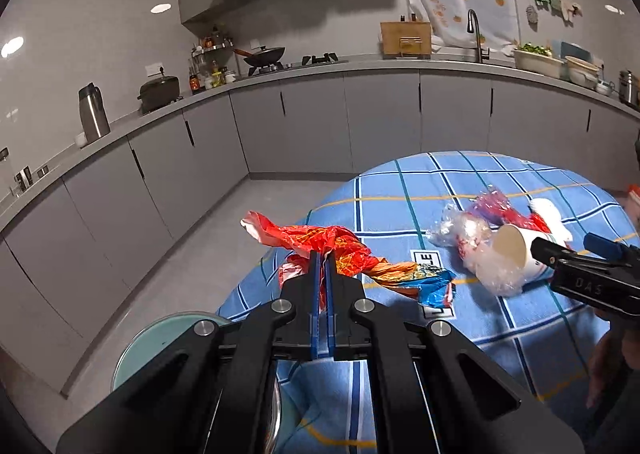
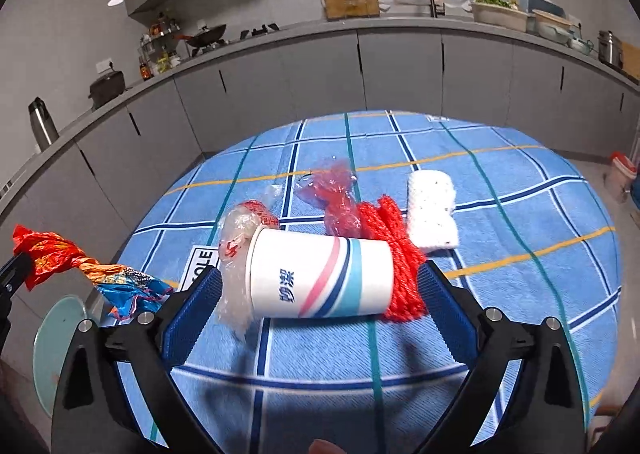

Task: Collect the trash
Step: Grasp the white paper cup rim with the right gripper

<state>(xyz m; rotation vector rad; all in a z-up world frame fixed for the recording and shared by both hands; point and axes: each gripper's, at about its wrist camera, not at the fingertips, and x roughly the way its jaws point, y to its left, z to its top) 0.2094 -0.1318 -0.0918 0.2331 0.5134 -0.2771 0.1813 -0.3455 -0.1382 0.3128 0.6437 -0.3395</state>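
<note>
Gripping a twisted orange-and-blue wrapper (image 1: 348, 254) at the table's left edge, the left gripper (image 1: 323, 274) has its fingers clamped narrow on it.
Further right on the blue checked tablecloth (image 2: 500, 182) lie a crumpled clear bag (image 2: 240, 230), a tipped paper cup (image 2: 320, 278), red netting (image 2: 400, 250) and a white foam sleeve (image 2: 432, 210); the right gripper (image 2: 320, 294) stands spread wide around the cup, pads apart from it.
</note>
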